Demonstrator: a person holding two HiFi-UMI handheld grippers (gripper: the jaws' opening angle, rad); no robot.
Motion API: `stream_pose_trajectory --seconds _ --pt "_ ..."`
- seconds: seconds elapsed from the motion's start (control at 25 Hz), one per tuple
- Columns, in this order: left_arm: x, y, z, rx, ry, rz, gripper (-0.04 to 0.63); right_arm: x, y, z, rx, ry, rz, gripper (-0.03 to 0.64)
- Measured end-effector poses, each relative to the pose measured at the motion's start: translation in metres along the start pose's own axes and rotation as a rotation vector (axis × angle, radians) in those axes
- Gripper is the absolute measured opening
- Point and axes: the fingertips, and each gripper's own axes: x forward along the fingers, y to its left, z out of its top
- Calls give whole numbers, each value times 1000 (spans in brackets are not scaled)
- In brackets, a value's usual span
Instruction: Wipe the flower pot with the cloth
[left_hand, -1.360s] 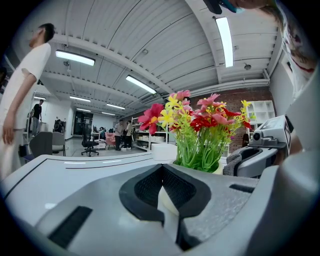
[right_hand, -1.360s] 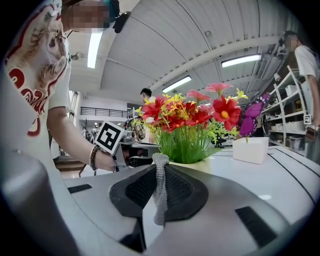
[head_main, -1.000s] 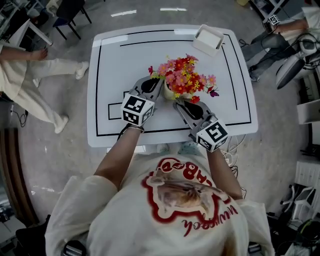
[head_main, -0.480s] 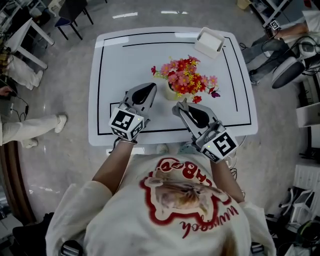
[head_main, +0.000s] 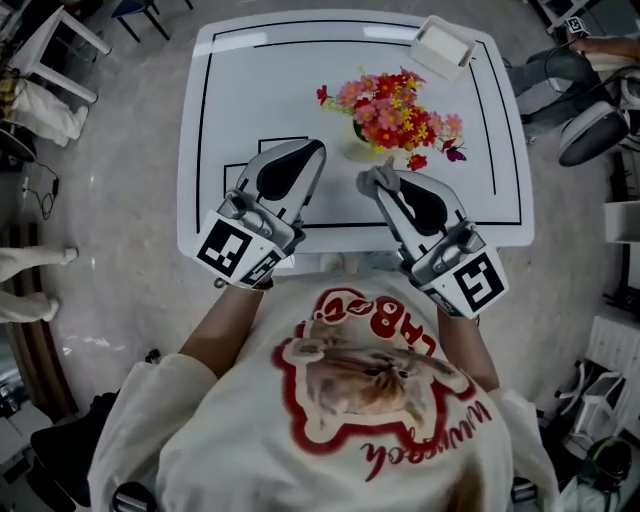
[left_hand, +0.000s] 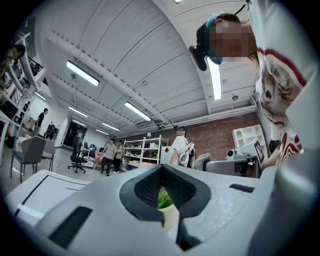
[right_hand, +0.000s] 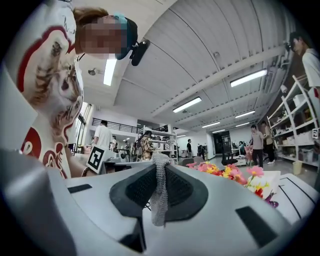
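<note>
Of the two tongs, the left gripper has its jaws pressed almost together on nothing, with a sliver of the flower pot showing past them; the right gripper is clamped on the cloth, a grey knitted strip standing up between its pads. Both hover over the near part of the table, tips just short of the pot, which stands right of centre under its flowers. To my eye the left should steady the pot's near-left wall; the right should then lay the cloth flat below the blooms and sweep round lightly, lest the pot tip.
</note>
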Motion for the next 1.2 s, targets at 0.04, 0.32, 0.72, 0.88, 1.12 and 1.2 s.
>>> stream_pose_trajectory --seconds 0.04,0.32,0.72,0.88,1.12,1.2 --pt "-1 0 1 -7 -7 3 3 1 1 2 -8 -6 1 37" --pt "-5 -7 15 -38 -53 -9 3 5 6 5 -19 -14 0 38" --pt "-8 -20 -3 -42 -2 -7 3 -3 -1 3 13 3 -29 40" --pt "-4 -45 -10 -54 16 -29 3 -18 3 3 28 -5 -26 40" --pt "-6 -91 -10 -32 29 -34 3 -53 17 14 22 -23 -19 40" --pt "-6 -108 -11 -24 31 -33 3 -69 23 16 21 -29 -18 40"
